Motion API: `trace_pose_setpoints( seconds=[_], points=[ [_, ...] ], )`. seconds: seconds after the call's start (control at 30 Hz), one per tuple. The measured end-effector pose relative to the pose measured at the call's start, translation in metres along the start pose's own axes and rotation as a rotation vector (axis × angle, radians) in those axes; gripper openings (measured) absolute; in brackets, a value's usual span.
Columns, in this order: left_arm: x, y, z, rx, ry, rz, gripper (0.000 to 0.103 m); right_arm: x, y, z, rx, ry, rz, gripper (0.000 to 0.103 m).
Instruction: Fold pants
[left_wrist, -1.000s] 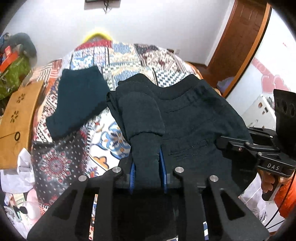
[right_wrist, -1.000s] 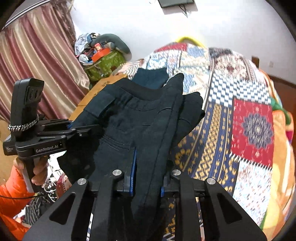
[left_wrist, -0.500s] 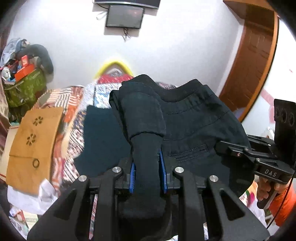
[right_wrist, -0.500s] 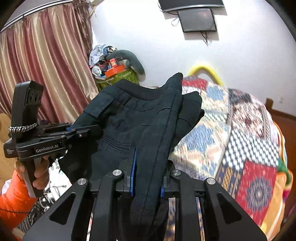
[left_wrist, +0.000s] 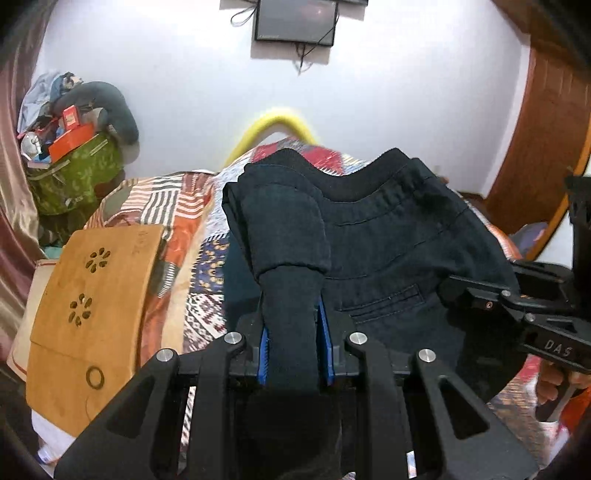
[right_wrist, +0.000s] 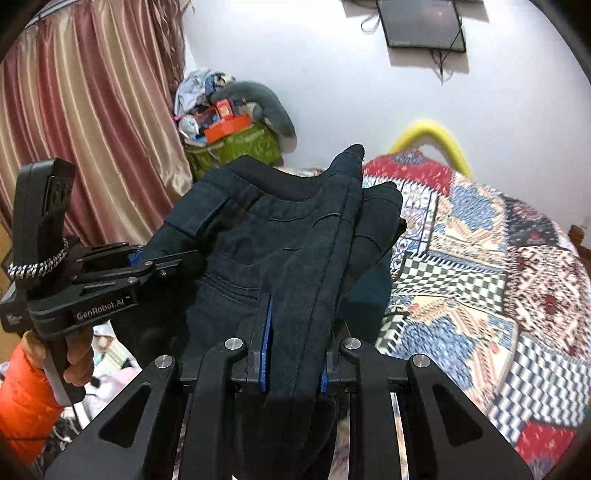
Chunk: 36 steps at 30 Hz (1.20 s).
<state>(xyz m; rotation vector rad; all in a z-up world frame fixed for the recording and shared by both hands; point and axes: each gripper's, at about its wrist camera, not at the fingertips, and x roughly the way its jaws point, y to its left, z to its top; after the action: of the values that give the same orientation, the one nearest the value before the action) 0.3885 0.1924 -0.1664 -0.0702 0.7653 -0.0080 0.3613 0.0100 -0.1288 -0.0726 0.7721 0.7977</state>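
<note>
Dark navy pants (left_wrist: 388, 251) hang in the air between my two grippers, waistband uppermost, above a patchwork bed. My left gripper (left_wrist: 291, 343) is shut on a bunched edge of the pants. My right gripper (right_wrist: 293, 354) is shut on the opposite edge (right_wrist: 295, 258). In the left wrist view the right gripper (left_wrist: 517, 310) shows at the right, clamped on the fabric. In the right wrist view the left gripper (right_wrist: 110, 280) shows at the left, held by a hand in an orange sleeve. A folded dark teal garment (left_wrist: 240, 280) lies on the bed behind the pants, mostly hidden.
The patchwork quilt bed (right_wrist: 480, 258) spreads below and to the right. A wooden board (left_wrist: 88, 310) lies at the bed's left side. A green bag with clutter (right_wrist: 236, 144) stands by the curtain (right_wrist: 92, 129). A wall screen (left_wrist: 295, 18) and wooden door (left_wrist: 546, 129) are behind.
Both grippers have lifted the pants up off the bed and tilted upward; the wall and screen have come into view and the bed has dropped lower in both views.
</note>
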Motion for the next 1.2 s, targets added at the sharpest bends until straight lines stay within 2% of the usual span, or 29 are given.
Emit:
trace_pose_setpoints(
  seconds=[0.27,0.37,0.47,0.57,0.73,0.8,0.9,1.0,1.2],
  points=[
    [0.102,0.032,-0.025,-0.026,0.122,0.042,0.022,0.086,-0.025,-0.010,0.022,0.138,-0.011,0.017],
    [0.130,0.038,-0.039,-0.048,0.194,0.028,0.027,0.106,-0.034,-0.022,0.038,0.196,-0.031,0.017],
    [0.143,0.039,-0.052,-0.053,0.225,0.036,0.035,0.112,-0.042,-0.032,0.069,0.234,-0.063,0.021],
    [0.133,0.035,-0.057,-0.037,0.206,0.059,0.039,0.103,-0.045,-0.039,0.090,0.239,-0.072,0.029],
    [0.114,0.038,-0.054,-0.038,0.219,0.100,0.042,0.075,-0.037,-0.046,0.030,0.253,-0.169,0.045],
    [0.100,0.040,-0.052,-0.053,0.217,0.109,0.042,0.058,-0.034,-0.046,0.030,0.244,-0.176,0.045],
    [0.069,0.041,-0.047,-0.068,0.187,0.110,0.042,0.029,-0.028,-0.043,0.044,0.216,-0.179,0.046],
    [0.026,0.034,-0.041,-0.063,0.132,0.099,0.042,-0.007,-0.013,-0.035,0.030,0.149,-0.176,0.046],
    [-0.083,0.002,-0.031,-0.019,-0.016,0.093,0.044,-0.088,0.029,-0.020,-0.005,-0.002,-0.160,0.046]
  ],
)
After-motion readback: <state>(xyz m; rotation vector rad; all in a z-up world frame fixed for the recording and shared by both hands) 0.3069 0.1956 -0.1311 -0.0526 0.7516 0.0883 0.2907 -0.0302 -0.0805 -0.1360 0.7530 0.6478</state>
